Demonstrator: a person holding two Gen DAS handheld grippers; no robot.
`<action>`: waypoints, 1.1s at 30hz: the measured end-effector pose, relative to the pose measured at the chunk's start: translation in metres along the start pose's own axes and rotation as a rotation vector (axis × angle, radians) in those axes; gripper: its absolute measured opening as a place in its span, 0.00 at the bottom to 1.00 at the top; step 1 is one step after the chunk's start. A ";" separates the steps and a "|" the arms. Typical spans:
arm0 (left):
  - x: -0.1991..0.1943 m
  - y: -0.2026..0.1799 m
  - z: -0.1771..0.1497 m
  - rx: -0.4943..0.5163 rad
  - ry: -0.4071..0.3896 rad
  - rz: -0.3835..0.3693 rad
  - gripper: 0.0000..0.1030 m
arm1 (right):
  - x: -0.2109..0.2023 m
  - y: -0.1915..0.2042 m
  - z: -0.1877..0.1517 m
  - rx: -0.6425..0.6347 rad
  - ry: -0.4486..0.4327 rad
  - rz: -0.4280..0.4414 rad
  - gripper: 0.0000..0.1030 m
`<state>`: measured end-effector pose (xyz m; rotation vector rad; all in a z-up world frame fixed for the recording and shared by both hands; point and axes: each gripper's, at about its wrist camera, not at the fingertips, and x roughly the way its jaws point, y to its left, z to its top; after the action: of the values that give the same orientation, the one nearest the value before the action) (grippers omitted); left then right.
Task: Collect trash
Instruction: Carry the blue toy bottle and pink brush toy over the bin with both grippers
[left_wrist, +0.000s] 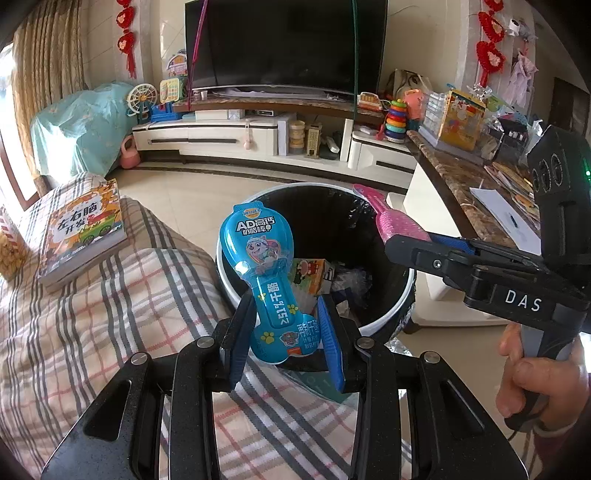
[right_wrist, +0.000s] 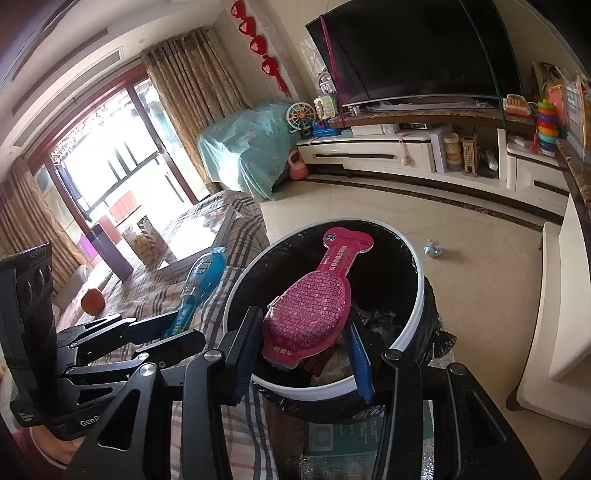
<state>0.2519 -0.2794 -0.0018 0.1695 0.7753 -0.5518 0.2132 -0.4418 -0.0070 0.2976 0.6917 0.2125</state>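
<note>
1. Left gripper (left_wrist: 282, 332): jaws clamped on blue wrapper (left_wrist: 258, 273) at its narrow lower stem; blue pads pressed on either side.
2. Blue wrapper: bone-shaped snack pack with cartoon print, upright, wide end uppermost, held at the near-left rim of trash bin (left_wrist: 236, 291); partly over the rim, partly over the plaid cover.
3. Right gripper (right_wrist: 303, 350): jaws clamped on pink wrapper (right_wrist: 314, 306) across its wide lower end.
4. Pink wrapper: same bone shape, tilted away, narrow end uppermost, held above the bin's opening.
5. Trash bin: round, white rim, black liner; sited between plaid-covered seat and marble-topped table (left_wrist: 454, 184). Contents: small carton (left_wrist: 310, 273) and crumpled clear plastic, partly hidden.
6. Plaid cover (left_wrist: 110, 314): grey and pink check, left of bin; children's book (left_wrist: 85, 232) lying on it.
7. Orange fruit (right_wrist: 92, 301): on the plaid cover, well apart from bin.
8. Crumpled blue wad (right_wrist: 433, 248): on tiled floor, beyond bin, near its far right side.
9. Hand (left_wrist: 532, 384): wrapped round right gripper's handle, lower right in left wrist view.
10. Background: television (left_wrist: 284, 44) on white cabinet, toys alongside.
</note>
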 end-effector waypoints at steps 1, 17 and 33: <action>0.000 0.000 0.001 0.000 0.000 0.001 0.32 | 0.000 -0.001 0.001 0.000 0.001 -0.001 0.44; 0.014 -0.001 0.014 0.012 0.010 0.009 0.32 | 0.008 -0.010 0.010 -0.012 0.018 -0.013 0.44; 0.032 0.001 0.022 -0.005 0.041 0.005 0.32 | 0.016 -0.013 0.014 -0.017 0.031 -0.027 0.44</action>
<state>0.2841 -0.2992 -0.0090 0.1784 0.8162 -0.5427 0.2357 -0.4525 -0.0103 0.2691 0.7241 0.1970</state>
